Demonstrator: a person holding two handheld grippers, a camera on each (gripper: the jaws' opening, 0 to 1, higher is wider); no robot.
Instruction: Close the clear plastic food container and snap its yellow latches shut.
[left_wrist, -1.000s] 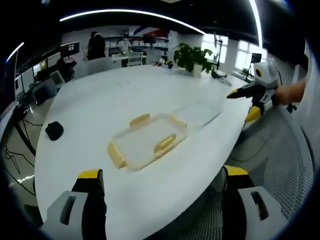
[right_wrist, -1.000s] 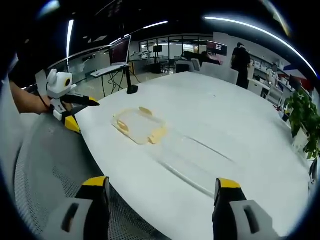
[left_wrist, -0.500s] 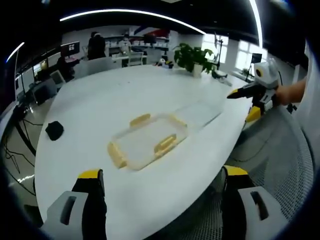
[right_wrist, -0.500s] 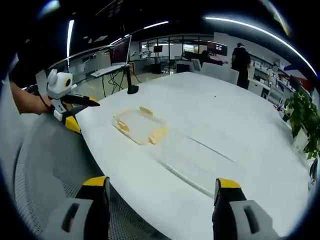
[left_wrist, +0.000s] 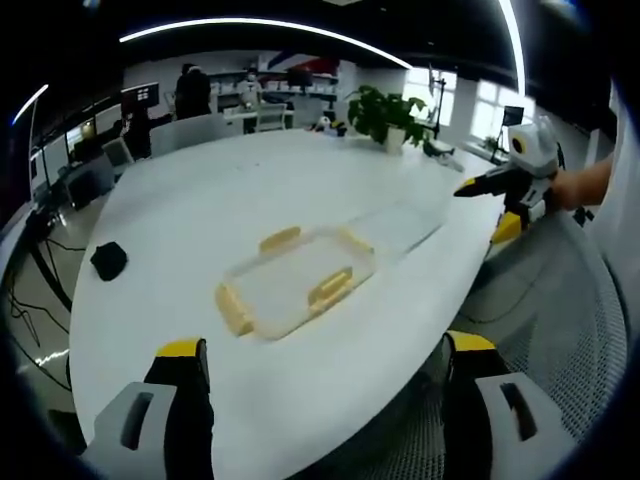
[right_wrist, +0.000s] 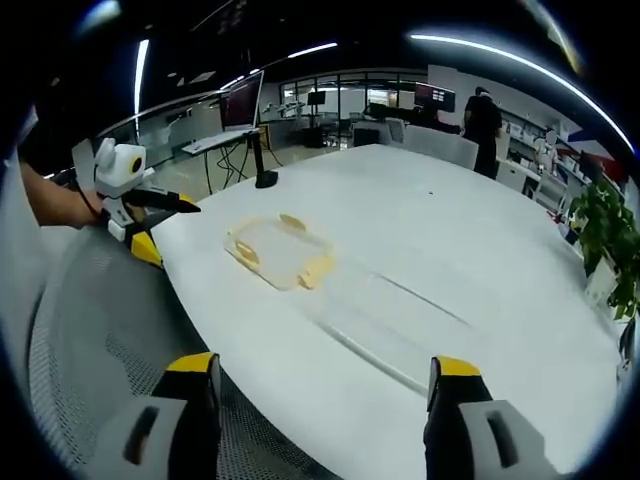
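In the left gripper view the left gripper (left_wrist: 320, 400) is showing its two yellow-tipped jaws spread wide apart with nothing between them, hanging over the near edge of the white table (left_wrist: 200, 215); in the right gripper view the right gripper (right_wrist: 325, 415) is likewise holding its jaws wide apart and empty, poised above the table's edge and the grey mesh chair (right_wrist: 90, 330) beside it; each gripper is also appearing in the other's view, off to the side of the table with a forearm behind it, the right one at the far right of the left gripper view and the left one at the far left of the right gripper view, both apart from the table things. Nothing is standing between either pair of jaws and the clear plastic food container (left_wrist: 300, 280), which is lying flat on the table ahead of the left jaws, well apart from them, its yellow latches (left_wrist: 330, 288) sticking out at the sides; a clear flat piece (left_wrist: 400, 225), seemingly the lid, is lying just beyond it toward the right gripper; in the right gripper view this piece is lying nearer the jaws and the container farther off to the left. A small black object (left_wrist: 108, 260) is sitting on the table's left side; a potted plant (left_wrist: 388, 115) is standing at the far end; people are standing among desks in the background.
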